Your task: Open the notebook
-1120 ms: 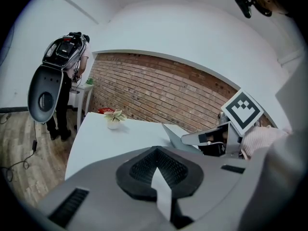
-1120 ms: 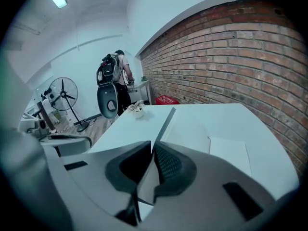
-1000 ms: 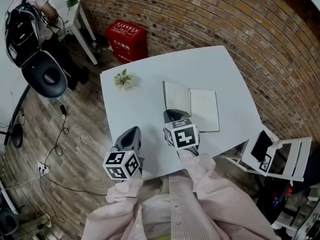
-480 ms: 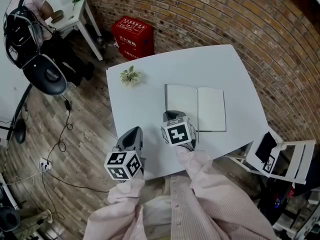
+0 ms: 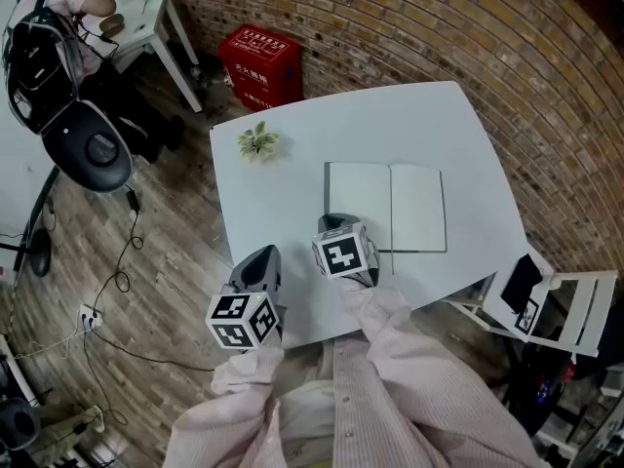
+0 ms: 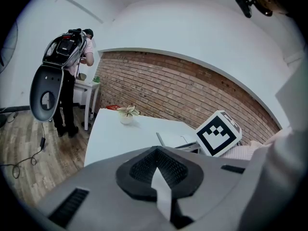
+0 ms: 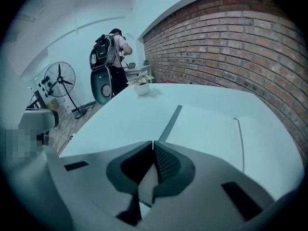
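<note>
The notebook lies open and flat on the white table, a little toward 3 o'clock from the table's middle. Both pages are blank and face up, and the spine runs from 12 to 6 o'clock. In the right gripper view the notebook fills the space ahead, with its dark left edge leading away toward 12 o'clock. In the left gripper view the notebook shows only as a thin pale slab past the other marker cube.

My right tongs sit at the notebook's 7 o'clock corner and point down at the table. In their own view the right tongs are fully closed, tip to tip, with nothing between them. I cannot tell whether they touch the page or the table.

My left tongs hover over the table's near edge, at 8 o'clock from the notebook and well apart from it. The left tongs are likewise pressed together and hold nothing.

A small potted plant stands near the table's 10 o'clock corner. A red crate sits on the wooden floor beyond the table at 11 o'clock. A white folding chair stands off the table at 4 o'clock.
</note>
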Demonstrator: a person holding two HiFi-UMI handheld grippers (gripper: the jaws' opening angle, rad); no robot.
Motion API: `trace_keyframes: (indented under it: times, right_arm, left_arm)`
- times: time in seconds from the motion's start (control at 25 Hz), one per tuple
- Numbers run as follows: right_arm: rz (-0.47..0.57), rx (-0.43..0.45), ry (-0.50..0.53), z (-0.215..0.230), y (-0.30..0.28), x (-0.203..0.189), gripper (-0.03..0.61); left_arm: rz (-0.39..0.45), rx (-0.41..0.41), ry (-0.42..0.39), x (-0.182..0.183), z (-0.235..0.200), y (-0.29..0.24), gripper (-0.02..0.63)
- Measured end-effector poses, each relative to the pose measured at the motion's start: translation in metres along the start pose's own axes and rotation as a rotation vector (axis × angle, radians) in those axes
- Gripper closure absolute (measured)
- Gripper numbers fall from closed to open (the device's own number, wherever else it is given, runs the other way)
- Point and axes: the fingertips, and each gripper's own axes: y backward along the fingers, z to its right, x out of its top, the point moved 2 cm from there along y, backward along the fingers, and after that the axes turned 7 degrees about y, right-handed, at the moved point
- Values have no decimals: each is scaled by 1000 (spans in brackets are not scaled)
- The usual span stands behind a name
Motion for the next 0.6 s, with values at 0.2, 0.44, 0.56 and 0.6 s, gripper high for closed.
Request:
trace_keyframes:
  times: [0.2, 0.44, 0.56, 0.6]
  right_arm:
    - [-7, 27, -32, -4, -1, -3, 566]
    - [63, 27, -54, -3, 4, -5, 566]
    - [123, 38, -89, -3, 13, -4, 566]
    - [145, 43, -98, -2, 17, -4, 566]
  left_arm:
    - [-11, -12, -6, -5, 3, 0, 621]
    - [-20, -34, -21, -8, 13, -2, 620]
    - [-22, -43, -30, -10, 19, -1, 620]
    - [-22, -46, -34, -11, 22, -1, 621]
